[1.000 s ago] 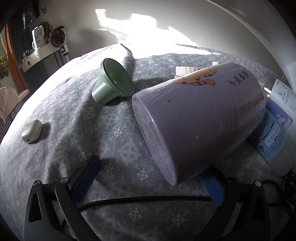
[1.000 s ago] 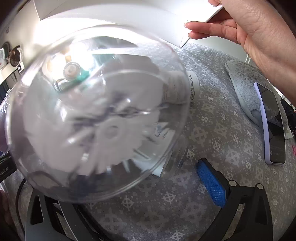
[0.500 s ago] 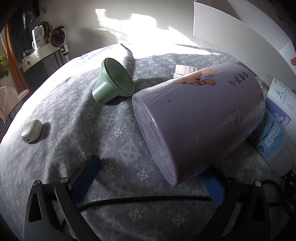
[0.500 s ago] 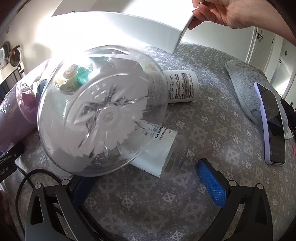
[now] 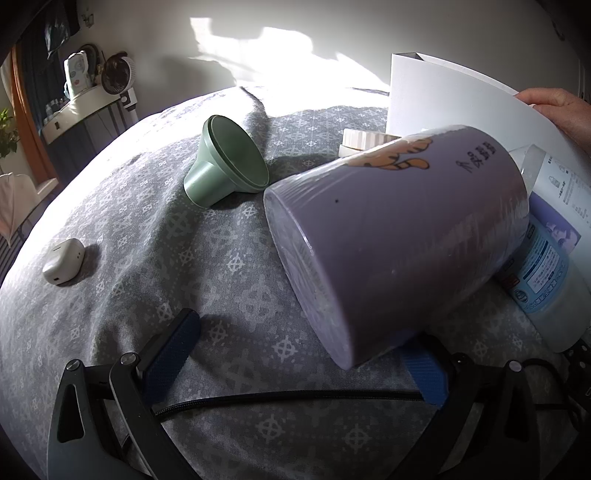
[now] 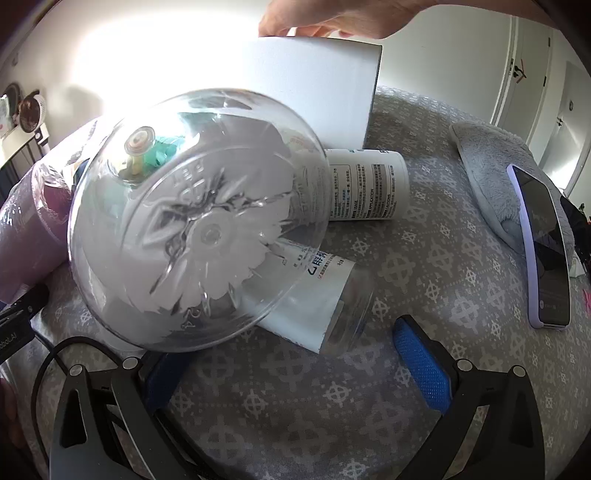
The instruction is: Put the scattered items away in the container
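My left gripper [image 5: 295,354] is open on the grey patterned bedspread; a lilac mug [image 5: 399,236] with a cartoon print lies on its side against the right finger. A green funnel-shaped cup [image 5: 229,166] and a white earbud case [image 5: 62,260] lie farther left. My right gripper [image 6: 291,354] is open; a clear plastic bottle [image 6: 195,236] lies bottom-first toward the camera over the left finger. Two labelled white bottles [image 6: 369,192] lie behind it. A bare hand [image 6: 332,18] holds a white box [image 6: 314,92] upright at the back; it also shows in the left wrist view [image 5: 443,99].
A phone [image 6: 543,251] in a lilac case rests on a grey fluffy cushion [image 6: 487,155] at the right. A small white ribbed lid [image 5: 364,142] lies behind the mug. A black cable [image 5: 288,400] runs between my left fingers. A shelf with a fan [image 5: 114,72] stands far left.
The hand has brought the white box down from above until it stands on the bed behind the bottles. The clear bottle has settled lower and sharper in the right view. The left gripper has not moved.
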